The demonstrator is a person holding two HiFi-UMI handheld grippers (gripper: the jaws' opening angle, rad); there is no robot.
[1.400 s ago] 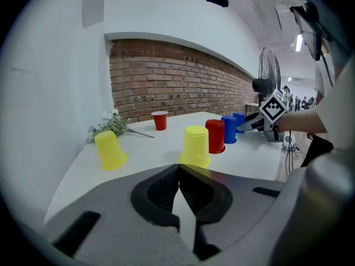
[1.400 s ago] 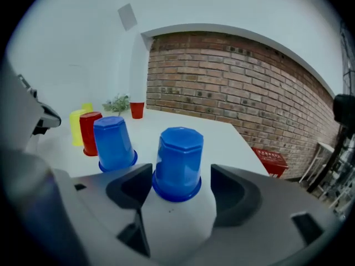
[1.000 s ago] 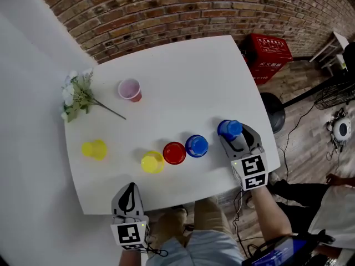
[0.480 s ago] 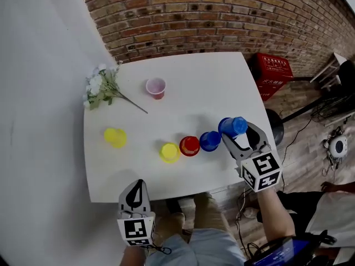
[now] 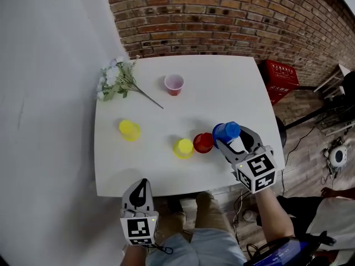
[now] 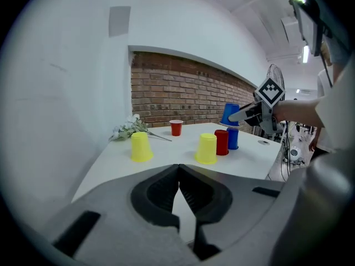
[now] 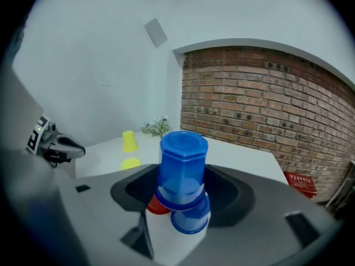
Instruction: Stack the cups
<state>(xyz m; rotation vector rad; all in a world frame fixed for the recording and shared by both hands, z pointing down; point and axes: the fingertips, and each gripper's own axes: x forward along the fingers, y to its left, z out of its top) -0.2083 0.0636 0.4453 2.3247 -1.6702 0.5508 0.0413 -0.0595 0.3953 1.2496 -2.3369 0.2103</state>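
A white bench (image 5: pixel 222 87) stands against a brick wall (image 5: pixel 222 10). The right hand-held gripper (image 5: pixel 232 139) clamps an upturned blue cup (image 5: pixel 227 130), raised off the bench. Just below it stands a second blue cup (image 7: pixel 191 221), with a red cup (image 5: pixel 203 142) beside it on the left. The left hand-held gripper (image 5: pixel 140 188) hovers at the near edge, jaws together and empty.

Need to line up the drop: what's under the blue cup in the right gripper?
A second blue cup, upside down, slightly off-centre, with a red cup beside it. The held cup covers part of each.
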